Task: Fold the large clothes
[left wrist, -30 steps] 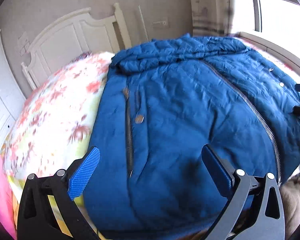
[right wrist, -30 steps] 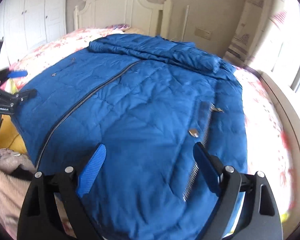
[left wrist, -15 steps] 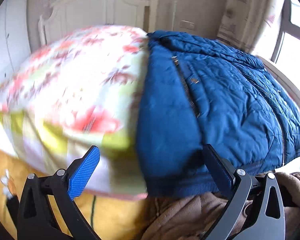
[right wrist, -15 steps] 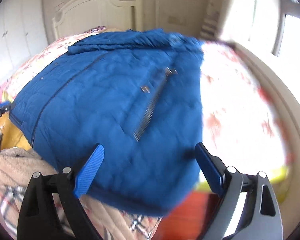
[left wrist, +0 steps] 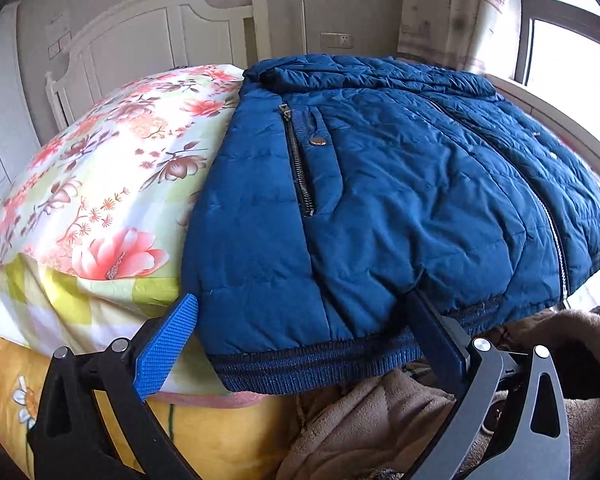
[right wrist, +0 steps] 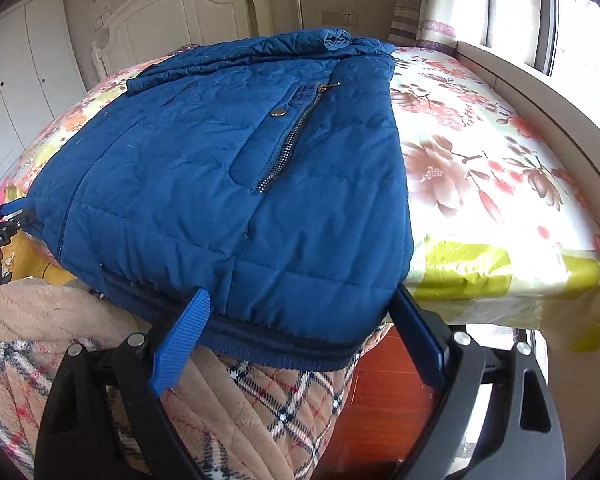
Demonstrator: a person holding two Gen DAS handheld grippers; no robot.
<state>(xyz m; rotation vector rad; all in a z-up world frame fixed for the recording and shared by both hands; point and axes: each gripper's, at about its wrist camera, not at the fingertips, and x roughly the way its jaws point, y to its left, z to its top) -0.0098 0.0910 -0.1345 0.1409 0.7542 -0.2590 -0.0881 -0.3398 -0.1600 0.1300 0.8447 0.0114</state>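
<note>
A blue quilted jacket (left wrist: 380, 200) lies front-up on the floral bed, zip closed, sleeves folded across the top; its ribbed hem hangs over the bed's near edge. It also shows in the right wrist view (right wrist: 228, 168). My left gripper (left wrist: 300, 320) is open, its jaws spread on either side of the hem's left corner, nothing between them gripped. My right gripper (right wrist: 300, 312) is open, its jaws spread on either side of the hem's right corner. The left gripper also shows at the left edge of the right wrist view (right wrist: 0, 224).
The bed has a floral sheet (left wrist: 112, 184) and a white headboard (left wrist: 160, 28). A white wardrobe (right wrist: 24, 68) stands left, a window (right wrist: 572, 20) right. A beige plaid robe (right wrist: 240, 400) and red wooden floor (right wrist: 384, 400) are below the bed's edge.
Both grippers have dropped from above the jacket down to the bed's near edge and swung outward to the hem corners. Both stayed open.
</note>
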